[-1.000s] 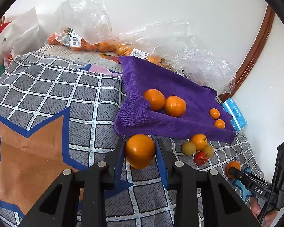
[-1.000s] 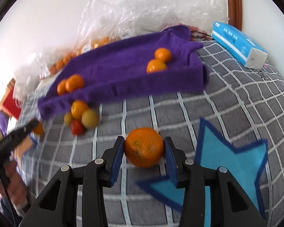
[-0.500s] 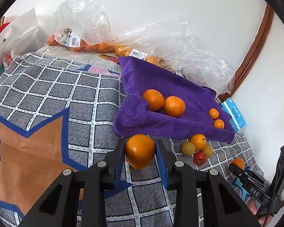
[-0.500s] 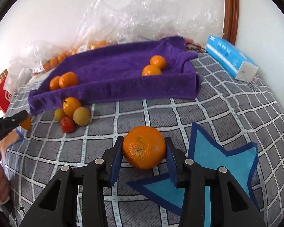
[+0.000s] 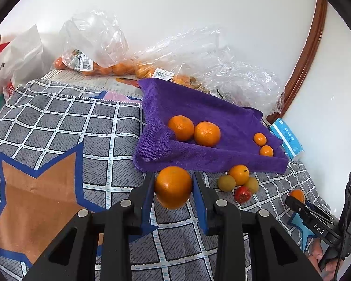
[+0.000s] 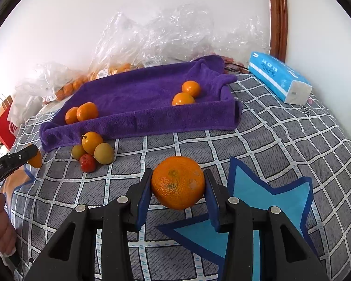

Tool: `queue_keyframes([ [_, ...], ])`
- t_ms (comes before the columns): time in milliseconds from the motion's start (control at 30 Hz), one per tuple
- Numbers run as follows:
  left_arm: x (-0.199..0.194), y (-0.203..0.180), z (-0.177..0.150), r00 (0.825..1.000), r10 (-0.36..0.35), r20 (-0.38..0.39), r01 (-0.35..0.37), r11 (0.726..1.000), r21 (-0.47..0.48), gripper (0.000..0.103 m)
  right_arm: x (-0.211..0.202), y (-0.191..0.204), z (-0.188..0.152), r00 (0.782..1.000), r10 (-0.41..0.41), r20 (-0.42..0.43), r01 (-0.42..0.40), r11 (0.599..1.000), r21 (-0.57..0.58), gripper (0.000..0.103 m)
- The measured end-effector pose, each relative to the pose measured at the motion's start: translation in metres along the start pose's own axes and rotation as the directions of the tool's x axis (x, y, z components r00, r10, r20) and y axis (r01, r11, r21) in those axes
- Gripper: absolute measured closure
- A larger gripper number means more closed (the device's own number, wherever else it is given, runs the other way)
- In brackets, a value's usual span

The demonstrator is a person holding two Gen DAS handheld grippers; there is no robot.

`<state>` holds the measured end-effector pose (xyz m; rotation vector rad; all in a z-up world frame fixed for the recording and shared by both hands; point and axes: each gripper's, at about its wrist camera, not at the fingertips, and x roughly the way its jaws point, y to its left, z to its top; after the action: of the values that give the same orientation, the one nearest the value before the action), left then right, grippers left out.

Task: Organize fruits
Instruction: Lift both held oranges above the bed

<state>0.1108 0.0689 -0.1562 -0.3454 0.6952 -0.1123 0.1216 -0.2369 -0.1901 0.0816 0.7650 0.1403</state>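
Observation:
My left gripper (image 5: 173, 188) is shut on a smooth orange (image 5: 173, 186), held just in front of the purple towel tray (image 5: 194, 161). A larger, rough-skinned orange (image 6: 177, 182) sits clamped in my right gripper (image 6: 178, 186), lifted above the checked cloth. Inside the tray lie two big oranges (image 5: 194, 130) at its left end and two small ones (image 6: 187, 93) at its right end. A small cluster of mixed fruit (image 6: 92, 151), orange, yellowish and red, lies on the cloth before the tray. Each gripper shows at the edge of the other's view.
Clear plastic bags of oranges (image 5: 100, 46) are piled against the wall behind the tray. A blue tissue pack (image 6: 278, 79) lies at the right. A red and white paper bag (image 5: 2, 70) stands at the far left. The checked cloth (image 5: 58, 126) covers the surface.
My right gripper has raised its orange off the cloth and tilted, so the tray now sits squarer in its view. The left gripper has stayed put.

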Motion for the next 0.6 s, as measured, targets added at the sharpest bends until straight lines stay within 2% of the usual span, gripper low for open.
queue_keyframes([
  [200, -0.0018, 0.0035, 0.0002, 1.0, 0.002, 0.014, -0.002, 1.0, -0.023, 0.073, 0.0011, 0.0022, 0.0, 1.0, -0.019, -0.003, 0.019, 1.0, -0.008, 0.061],
  [367, -0.0041, 0.0006, -0.0005, 1.0, -0.001, 0.024, 0.001, 1.0, -0.008, 0.073, -0.0001, 0.0083, -0.0006, 1.0, -0.021, 0.001, 0.021, 0.999, -0.044, 0.061],
  [600, -0.005, -0.0037, -0.0017, 1.0, -0.002, 0.018, 0.001, 1.0, 0.017, 0.073, -0.001, 0.0034, -0.0002, 1.0, -0.022, 0.008, 0.022, 0.999, -0.029, 0.061],
])
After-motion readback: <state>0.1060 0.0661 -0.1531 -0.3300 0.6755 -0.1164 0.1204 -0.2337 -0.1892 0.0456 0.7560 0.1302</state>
